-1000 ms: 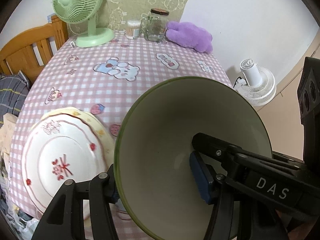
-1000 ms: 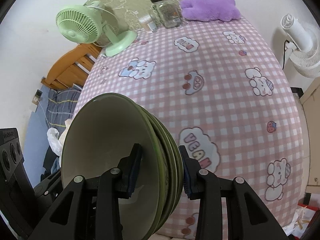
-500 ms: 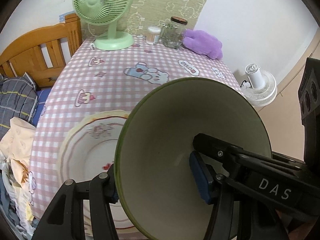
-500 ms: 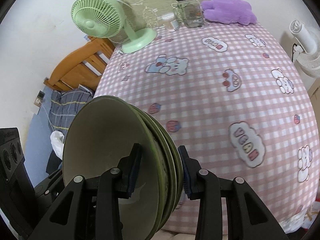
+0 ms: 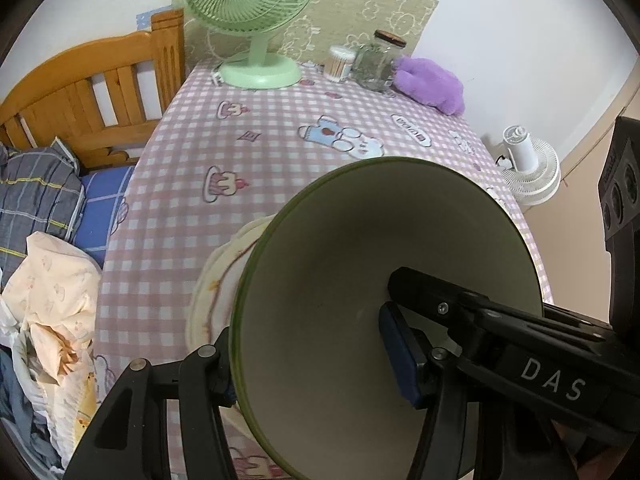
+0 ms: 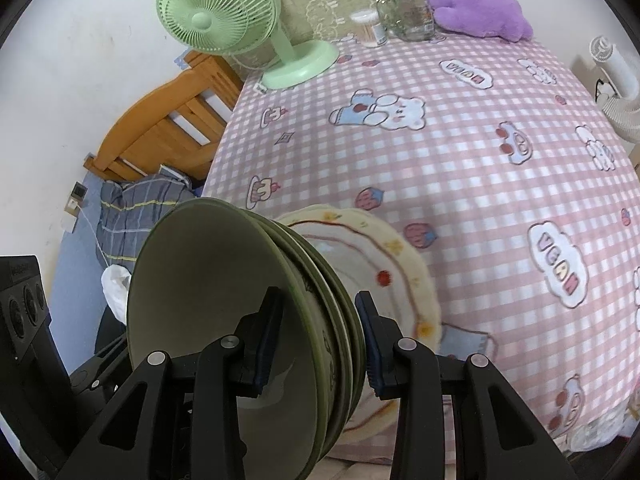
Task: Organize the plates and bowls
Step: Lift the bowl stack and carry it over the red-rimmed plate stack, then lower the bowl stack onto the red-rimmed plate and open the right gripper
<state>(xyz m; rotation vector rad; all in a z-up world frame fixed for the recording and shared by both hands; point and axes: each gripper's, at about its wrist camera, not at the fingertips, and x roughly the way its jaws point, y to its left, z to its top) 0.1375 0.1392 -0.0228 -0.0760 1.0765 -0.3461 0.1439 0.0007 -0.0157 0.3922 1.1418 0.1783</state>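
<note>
Both grippers hold one stack of nested green bowls point(image 5: 360, 280), tilted so the cream inside of the top bowl faces the left wrist camera. My left gripper point(image 5: 310, 354) is shut on the stack, one finger inside the top bowl and one behind the rim. My right gripper point(image 6: 320, 340) is shut across the stacked rims of the bowls point(image 6: 208, 300). A cream plate with red flower marks point(image 6: 380, 256) lies on the pink checked tablecloth just beyond the stack. In the left wrist view only the edge of the plate point(image 5: 216, 292) shows, at the stack's left.
At the table's far end stand a green desk fan point(image 5: 256, 8), a cotton swab tub point(image 5: 340, 64), a glass jar point(image 5: 378, 62) and a purple plush toy point(image 5: 432, 84). A wooden bed point(image 5: 92, 88) with bedding lies left. A white floor fan point(image 5: 528, 168) stands right.
Both grippers have carried the bowl stack to the left along the table's near side. The plate, earlier well left of the bowls, now lies right behind them. The grips are unchanged.
</note>
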